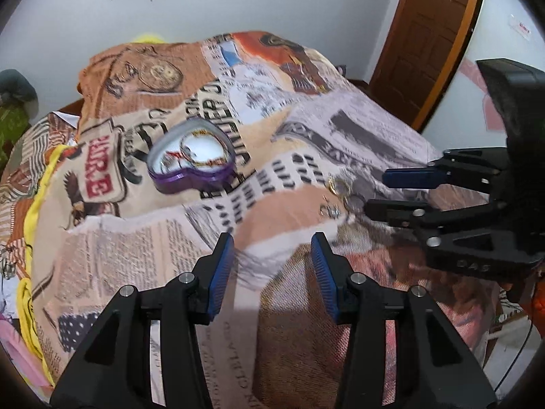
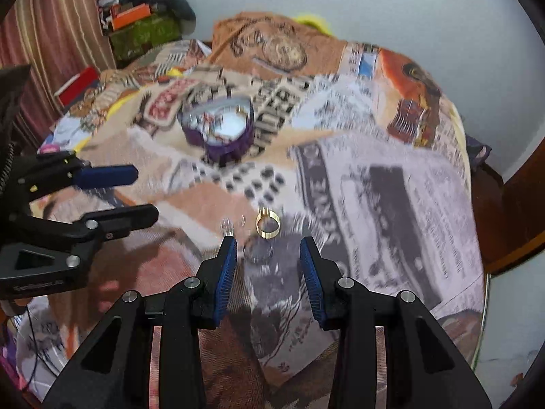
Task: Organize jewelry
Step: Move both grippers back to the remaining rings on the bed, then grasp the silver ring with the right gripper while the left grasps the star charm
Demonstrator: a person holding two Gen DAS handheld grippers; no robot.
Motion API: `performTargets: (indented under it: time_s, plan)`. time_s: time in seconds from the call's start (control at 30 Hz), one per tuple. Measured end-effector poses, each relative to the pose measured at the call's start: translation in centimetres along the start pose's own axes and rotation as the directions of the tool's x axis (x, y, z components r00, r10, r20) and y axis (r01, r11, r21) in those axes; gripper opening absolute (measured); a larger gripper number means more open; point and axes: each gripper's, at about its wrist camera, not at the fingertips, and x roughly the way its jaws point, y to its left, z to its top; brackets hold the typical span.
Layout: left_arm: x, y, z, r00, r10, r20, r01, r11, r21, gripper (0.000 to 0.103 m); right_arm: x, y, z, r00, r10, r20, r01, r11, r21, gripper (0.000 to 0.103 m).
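My ring (image 2: 267,227) lies on the bed (image 2: 391,184) just ahead of my right tool (image 2: 268,259), the box (image 2: 218,129) sits farther back.
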Motion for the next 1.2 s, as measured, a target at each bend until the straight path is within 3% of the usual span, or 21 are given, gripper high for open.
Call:
performTargets:
  time_s: [0.27,0.33,0.37,0.53,0.73,1.2]
  plan:
    - [1.1,-1.1,0.1,1.000,-0.019,-0.019,0.020,0.999,0.031,0.046,1.7,-0.2,-0.4,0.999,0.038,-0.014,-0.038,0.999,-0.006,0.034]
    - [1.4,-1.4,0.4,0.999,-0.033,-0.024,0.034,0.999,0.037,0.046,1.8,-0.3,-0.4,0.998,0.057,-0.009,-0.057,0.998,-0.004,0.020]
    - [1.5,-1.6,0.4,0.999,-0.042,-0.024,0.043,0.998,0.039,0.045,1.8,-0.4,-0.4,0.998,0.063,-0.010,-0.063,0.998,-0.002,0.020]
    - [2.5,-2.9,0.7,0.996,-0.080,-0.047,0.083,0.995,0.059,0.022,1.3,-1.0,-1.0,0.998,0.066,0.016,-0.067,0.998,0.017,0.020]
    - [3.5,-4.3,1.2,0.987,-0.140,-0.074,0.145,0.987,0.066,0.012,0.2,-2.1,-1.8,0.998,0.041,0.041,-0.042,0.999,0.030,0.020]
    - [5.5,-4.9,2.9,0.995,-0.054,-0.080,0.060,0.995,0.084,0.012,-1.1,-3.5,-2.3,0.995,0.040,0.094,-0.045,0.998,0.051,0.020]
